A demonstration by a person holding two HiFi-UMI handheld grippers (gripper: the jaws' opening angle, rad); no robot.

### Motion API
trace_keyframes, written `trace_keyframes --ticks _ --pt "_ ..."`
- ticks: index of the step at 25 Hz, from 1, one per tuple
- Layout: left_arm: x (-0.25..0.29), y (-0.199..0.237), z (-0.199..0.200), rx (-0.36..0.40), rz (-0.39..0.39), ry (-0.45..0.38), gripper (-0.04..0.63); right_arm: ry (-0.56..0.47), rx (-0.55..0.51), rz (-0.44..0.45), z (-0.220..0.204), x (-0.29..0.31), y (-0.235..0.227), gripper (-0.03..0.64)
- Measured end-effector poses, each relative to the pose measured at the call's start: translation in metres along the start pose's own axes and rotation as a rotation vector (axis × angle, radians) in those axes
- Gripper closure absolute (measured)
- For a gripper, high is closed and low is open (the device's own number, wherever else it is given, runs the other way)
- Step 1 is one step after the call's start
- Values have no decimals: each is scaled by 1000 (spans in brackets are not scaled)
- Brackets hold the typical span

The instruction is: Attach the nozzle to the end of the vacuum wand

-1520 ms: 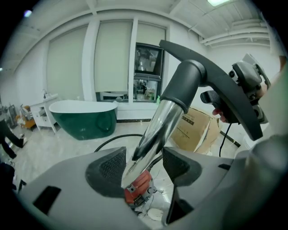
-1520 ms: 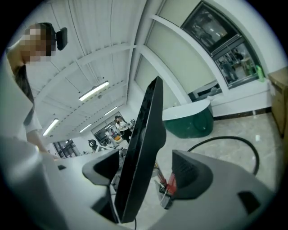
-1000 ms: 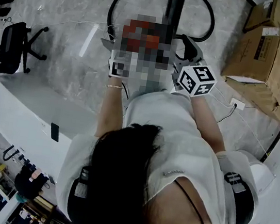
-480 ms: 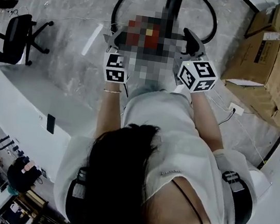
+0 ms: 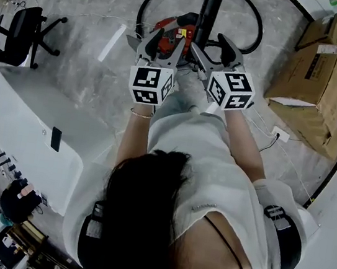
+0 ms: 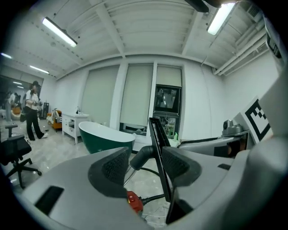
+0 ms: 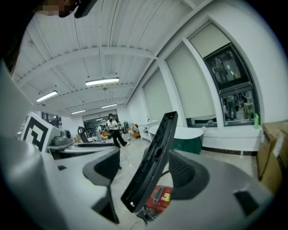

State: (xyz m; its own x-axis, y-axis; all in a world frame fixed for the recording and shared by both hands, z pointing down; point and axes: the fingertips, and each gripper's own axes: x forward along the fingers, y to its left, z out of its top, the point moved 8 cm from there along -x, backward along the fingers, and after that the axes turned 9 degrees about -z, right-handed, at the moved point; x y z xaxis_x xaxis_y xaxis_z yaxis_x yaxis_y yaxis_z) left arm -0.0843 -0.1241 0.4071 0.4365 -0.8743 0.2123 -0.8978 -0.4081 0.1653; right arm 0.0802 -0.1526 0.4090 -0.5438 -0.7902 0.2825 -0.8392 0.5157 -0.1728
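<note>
No text readable; labels on cardboard box point(image 5: 327, 79) too small.

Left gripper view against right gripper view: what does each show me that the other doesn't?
Only the left gripper view: the nozzle seen edge-on, with its curved black neck, and the right gripper's marker cube.

Only the right gripper view: the nozzle's hollow underside, the label on the red vacuum body, a cardboard box and the left gripper's marker cube.

Both: the nozzle standing between jaws that are apart, the red vacuum body below it, and the green bathtub behind.
</note>
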Motion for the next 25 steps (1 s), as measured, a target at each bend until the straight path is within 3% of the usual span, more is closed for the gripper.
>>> trace_keyframes --ticks 5,9,10,12,16,22,25 --pt "-1 -12 1 -72 16 -4 377 12 5 -30 -2 -4 2 267" --pt "-2 -23 7 -38 47 -10 396 6 1 -51 0 -9 4 272" --pt "-2 -25 8 -30 55 -9 408 2 -4 -57 0 -11 4 287" --pt "-3 -28 8 -19 66 -8 430 -7 -9 -63 2 -13 3 386" --pt "-5 -33 7 -24 88 -2 454 -8 7 -37 4 -13 4 416" --pt "-7 -41 9 -10 118 3 490 2 -34 -84 5 -15 4 501" --pt "-7 -40 11 -10 135 14 508 30 -7 -99 4 -14 4 535"
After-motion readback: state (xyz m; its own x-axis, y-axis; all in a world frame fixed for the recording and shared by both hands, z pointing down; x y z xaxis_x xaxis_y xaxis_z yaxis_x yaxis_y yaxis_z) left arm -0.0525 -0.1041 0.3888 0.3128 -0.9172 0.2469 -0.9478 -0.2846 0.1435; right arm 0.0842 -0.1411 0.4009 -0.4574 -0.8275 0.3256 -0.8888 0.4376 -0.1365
